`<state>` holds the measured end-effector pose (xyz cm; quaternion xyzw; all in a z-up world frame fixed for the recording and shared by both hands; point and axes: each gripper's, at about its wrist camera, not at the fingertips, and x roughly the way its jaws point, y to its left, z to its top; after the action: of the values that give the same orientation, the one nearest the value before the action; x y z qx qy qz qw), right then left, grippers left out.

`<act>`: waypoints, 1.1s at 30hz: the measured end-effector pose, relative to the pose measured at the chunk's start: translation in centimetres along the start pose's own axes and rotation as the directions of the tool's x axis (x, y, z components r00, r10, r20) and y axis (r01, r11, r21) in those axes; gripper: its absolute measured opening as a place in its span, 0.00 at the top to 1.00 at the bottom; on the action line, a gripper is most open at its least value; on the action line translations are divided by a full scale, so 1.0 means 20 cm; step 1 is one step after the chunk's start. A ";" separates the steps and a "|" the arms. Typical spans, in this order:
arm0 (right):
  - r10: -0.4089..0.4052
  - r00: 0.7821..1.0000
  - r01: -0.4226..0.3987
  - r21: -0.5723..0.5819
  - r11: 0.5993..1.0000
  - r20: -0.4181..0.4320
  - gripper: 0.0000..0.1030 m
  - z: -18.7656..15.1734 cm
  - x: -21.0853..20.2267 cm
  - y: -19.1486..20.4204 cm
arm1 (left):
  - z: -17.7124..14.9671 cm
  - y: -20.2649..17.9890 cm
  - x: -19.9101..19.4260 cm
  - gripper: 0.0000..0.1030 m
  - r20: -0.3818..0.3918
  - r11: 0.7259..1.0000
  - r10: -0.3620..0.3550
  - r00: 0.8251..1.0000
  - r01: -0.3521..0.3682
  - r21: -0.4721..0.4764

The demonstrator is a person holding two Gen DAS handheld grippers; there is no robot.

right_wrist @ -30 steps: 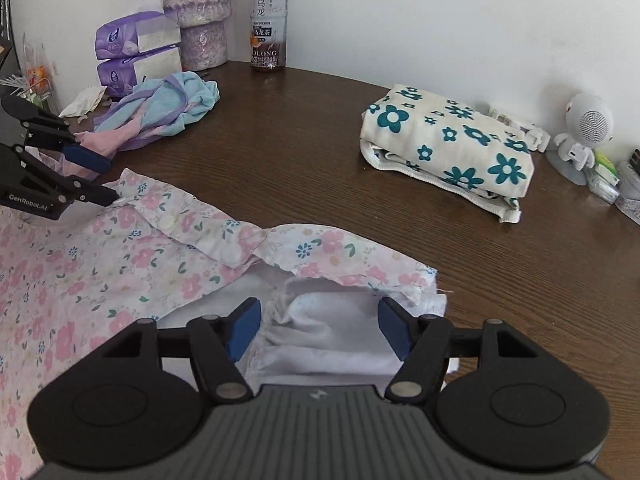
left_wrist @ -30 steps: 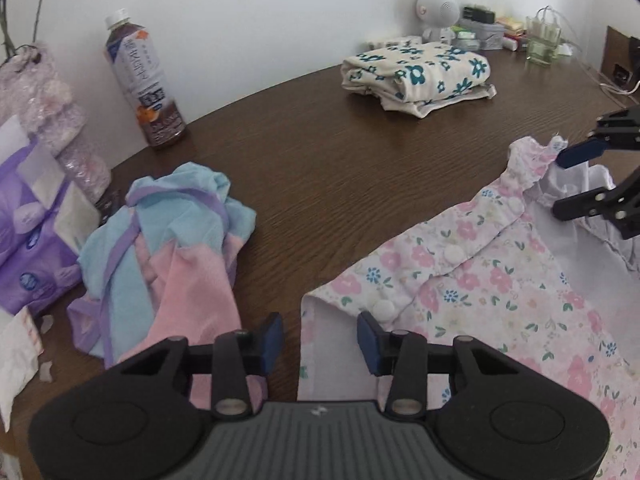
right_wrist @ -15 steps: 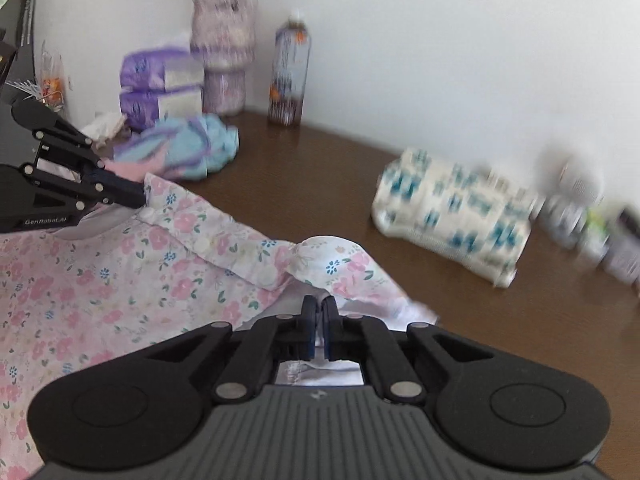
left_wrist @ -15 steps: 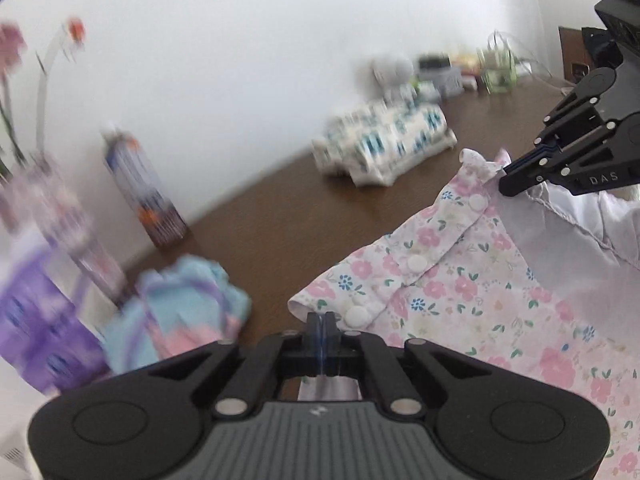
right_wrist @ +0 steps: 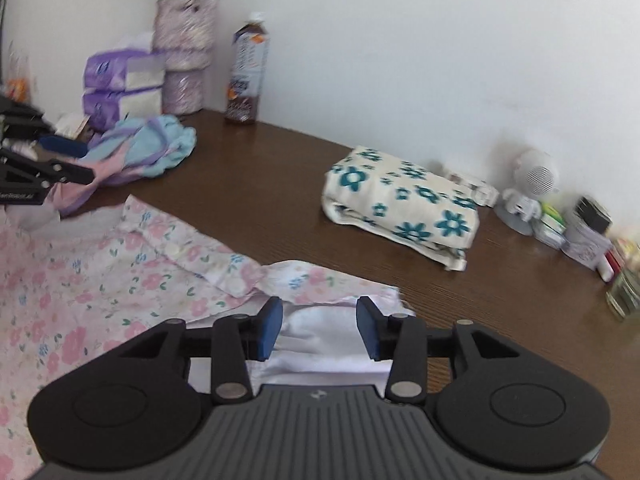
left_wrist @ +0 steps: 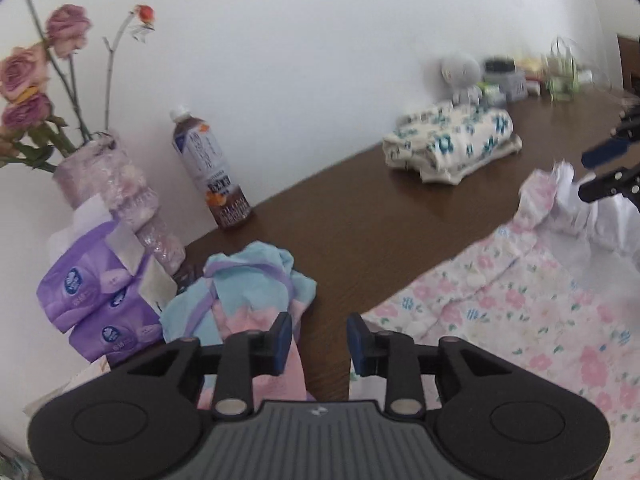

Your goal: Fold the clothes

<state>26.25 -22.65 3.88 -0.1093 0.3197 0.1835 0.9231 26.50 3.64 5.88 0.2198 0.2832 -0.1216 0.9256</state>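
While both grippers gape, floral garment (right_wrist: 100, 276) lies flat, collar twd wall.

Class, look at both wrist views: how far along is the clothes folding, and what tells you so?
Done: one cream garment with teal flowers sits folded on the brown wooden table. In hand: the pink floral white garment lies spread flat; the left gripper and right gripper are both open at its edge, holding nothing. Left: folding that garment, then the crumpled blue, pink and purple garment.
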 end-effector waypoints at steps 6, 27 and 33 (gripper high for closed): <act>0.146 0.987 -0.149 -0.042 0.988 -0.061 0.60 -0.07 -0.03 0.18 | -0.03 -0.23 -0.07 0.74 -0.084 0.956 -0.279 0.956 0.285 0.065; 0.130 0.984 -0.143 -0.100 0.985 -0.122 0.69 -0.15 0.02 0.29 | -0.11 -0.43 -0.10 0.72 -0.111 0.928 -0.340 0.934 0.353 0.124; 0.145 0.981 -0.152 -0.049 0.987 -0.125 0.67 -0.22 -0.05 0.23 | -0.14 -0.41 -0.14 0.72 -0.114 0.923 -0.370 0.922 0.379 0.064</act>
<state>21.29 -20.12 0.77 -0.1231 0.3769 0.2542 0.8822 20.02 -1.93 2.57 0.2064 0.3603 -0.2971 0.8598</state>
